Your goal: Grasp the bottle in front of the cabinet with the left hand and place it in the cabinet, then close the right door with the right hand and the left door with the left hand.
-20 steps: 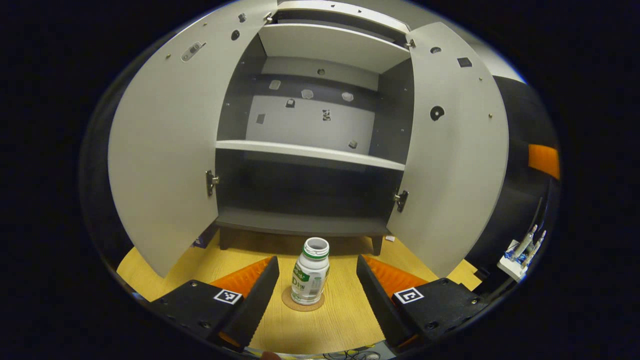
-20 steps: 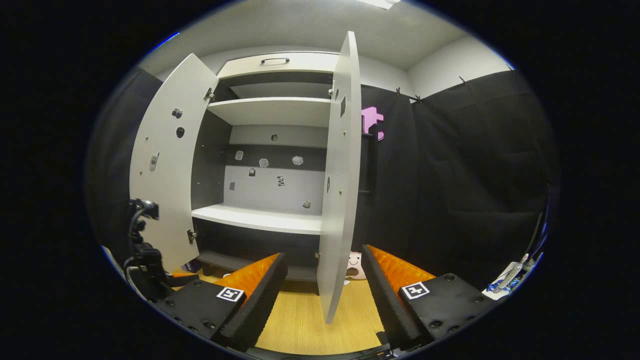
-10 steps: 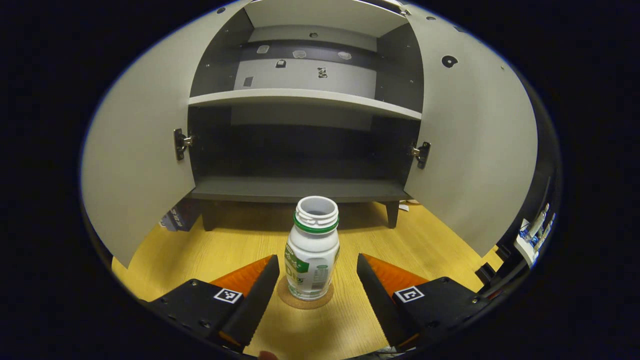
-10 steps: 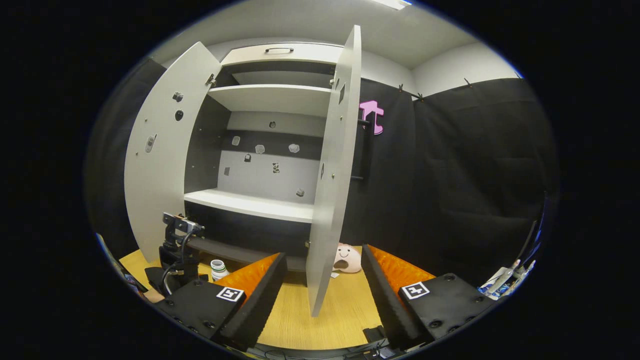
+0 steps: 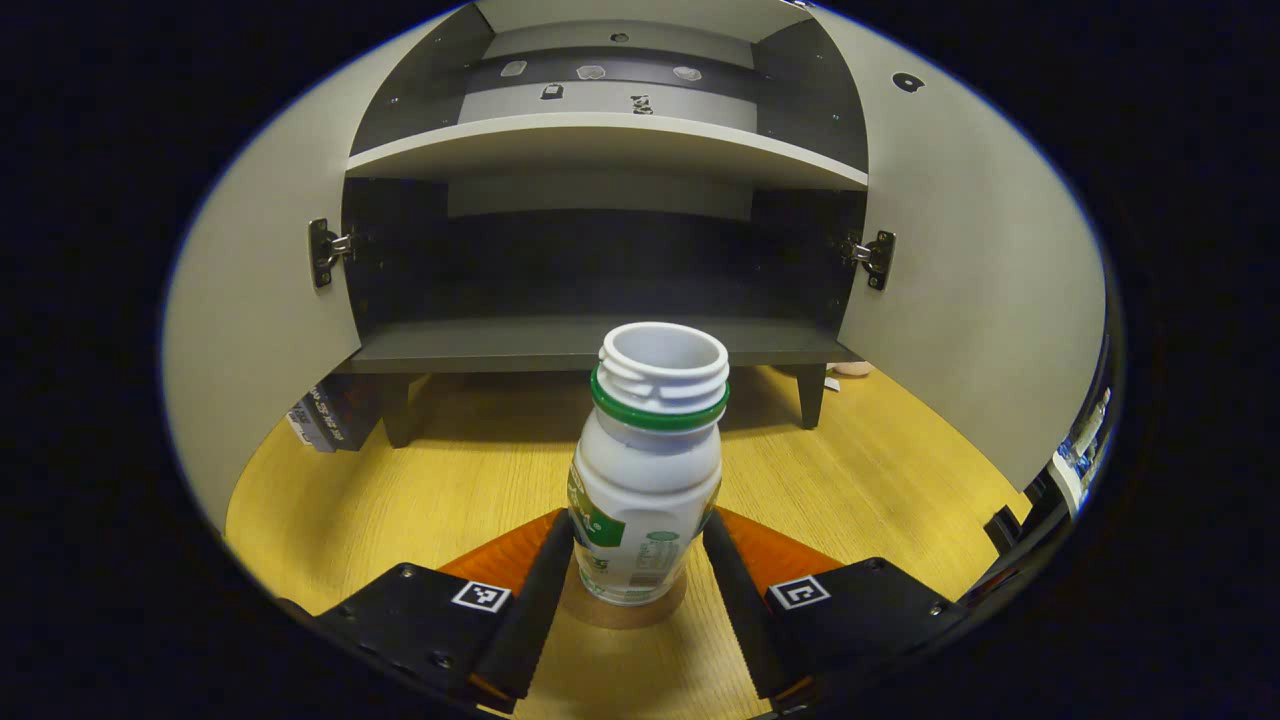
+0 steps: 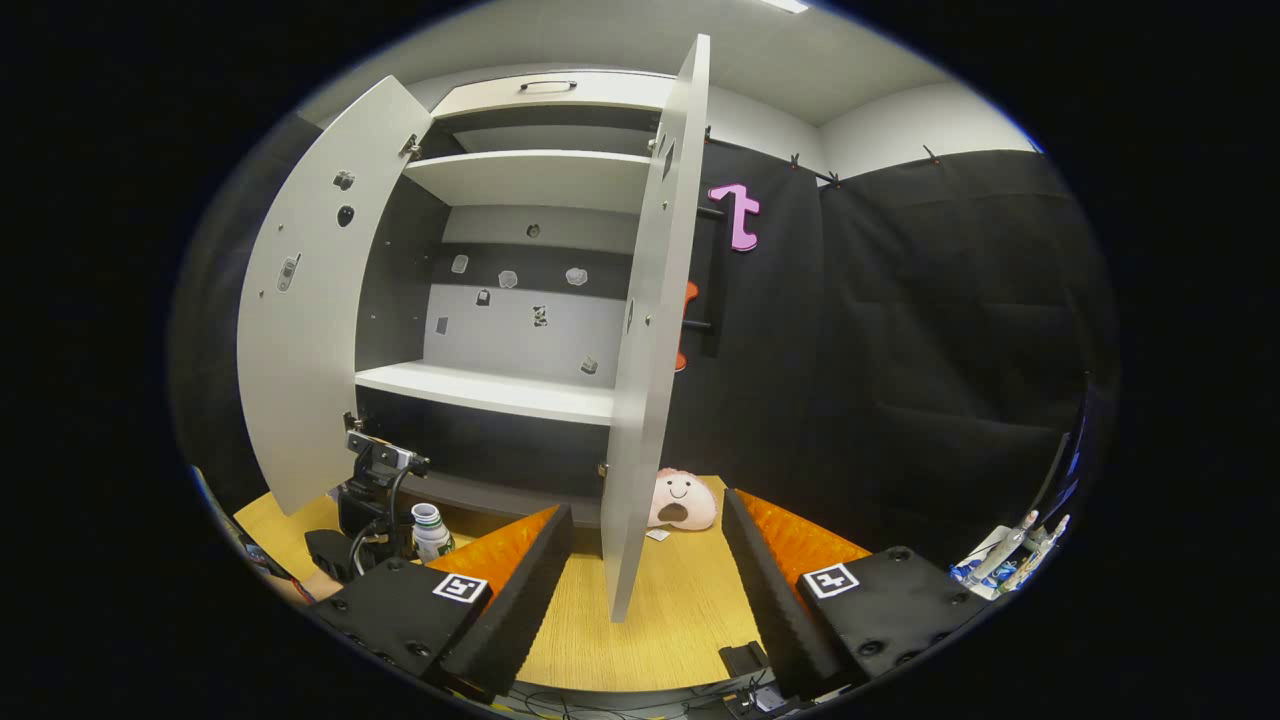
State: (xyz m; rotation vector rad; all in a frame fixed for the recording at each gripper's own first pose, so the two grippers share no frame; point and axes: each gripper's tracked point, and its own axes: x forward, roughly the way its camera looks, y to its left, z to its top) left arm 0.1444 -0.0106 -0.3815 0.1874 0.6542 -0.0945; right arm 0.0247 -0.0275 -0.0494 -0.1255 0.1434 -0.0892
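A white bottle (image 5: pixel 648 470) with a green neck ring and no cap stands upright on a round cork coaster (image 5: pixel 622 611) in front of the cabinet (image 5: pixel 600 345). My left gripper (image 5: pixel 637 525) has its fingers against both sides of the bottle's lower body. Both doors stand open: the left door (image 5: pixel 250 330) and the right door (image 5: pixel 970 290). In the right gripper view, my right gripper (image 6: pixel 645 530) is open and holds nothing; the right door's edge (image 6: pixel 650 330) stands farther off ahead of it. The left gripper (image 6: pixel 375 500) and the bottle (image 6: pixel 430 530) show at lower left there.
The wooden table (image 5: pixel 450 480) runs under the cabinet, which rests on short legs. A dark box (image 5: pixel 325 415) lies by the cabinet's left leg. A pink plush toy (image 6: pixel 678 498) sits behind the right door. Small items (image 6: pixel 1010 555) lie at the far right edge.
My left gripper has moved down and forward to the bottle and its fingers have narrowed onto its sides. The right gripper's view has drifted slightly; it stays open.
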